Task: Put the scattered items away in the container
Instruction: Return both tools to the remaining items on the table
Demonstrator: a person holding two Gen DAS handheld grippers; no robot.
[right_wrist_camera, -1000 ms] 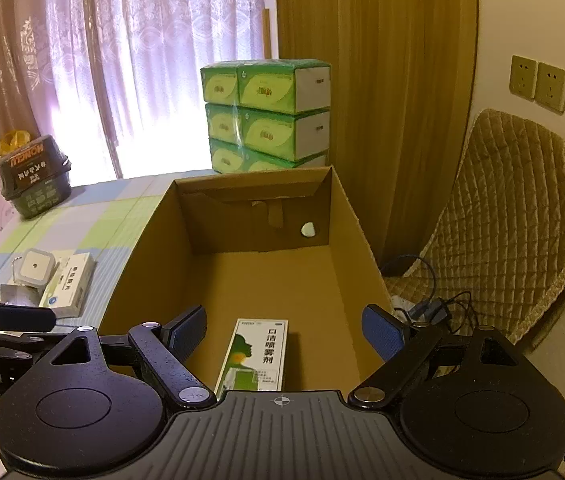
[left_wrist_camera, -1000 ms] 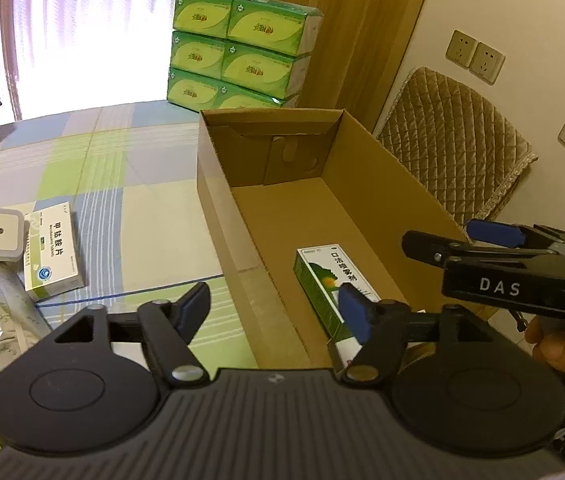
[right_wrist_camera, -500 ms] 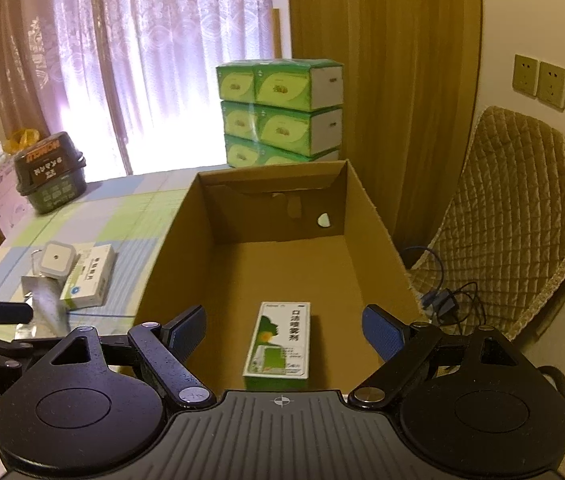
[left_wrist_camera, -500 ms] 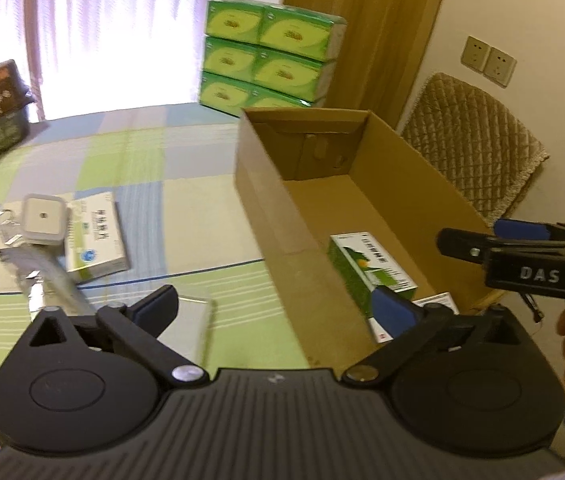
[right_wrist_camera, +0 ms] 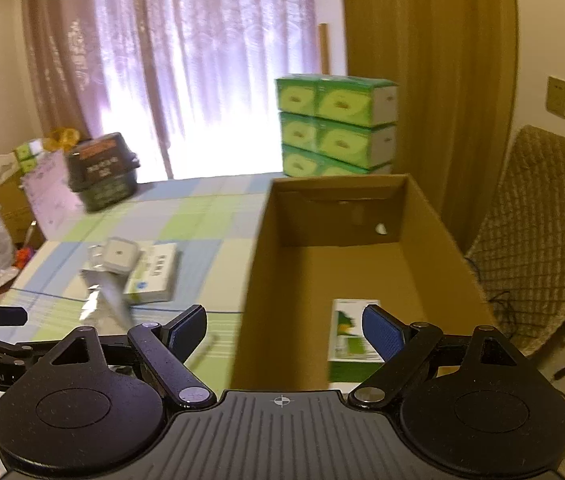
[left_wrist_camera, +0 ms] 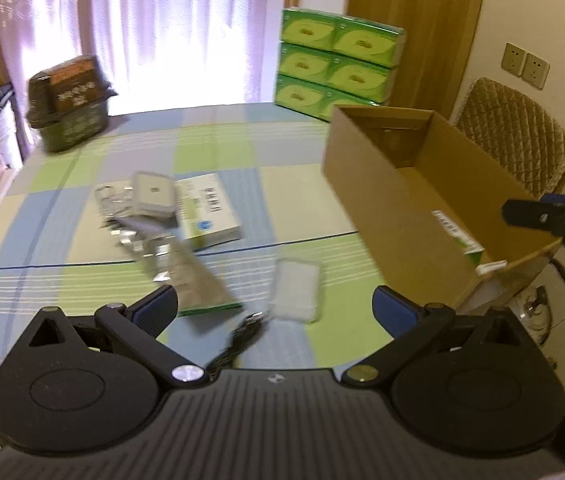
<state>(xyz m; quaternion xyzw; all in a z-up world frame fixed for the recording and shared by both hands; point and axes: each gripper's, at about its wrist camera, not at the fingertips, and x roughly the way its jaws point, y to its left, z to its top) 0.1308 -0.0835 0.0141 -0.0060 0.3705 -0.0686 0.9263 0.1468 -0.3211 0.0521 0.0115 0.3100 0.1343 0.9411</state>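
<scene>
Both the left gripper and right gripper are spread, empty; green carton lies boxed beneath the right, medicine box, foil sheets and clear case wait ahead of the left

We see an open cardboard box holding a green-and-white carton lying flat; beside it, a white medicine box, foil blister packs and a clear case lie scattered.

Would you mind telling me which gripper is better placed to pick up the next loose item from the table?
Left. The left gripper is open just above the clear case, while the right gripper sits by the cardboard box.
</scene>
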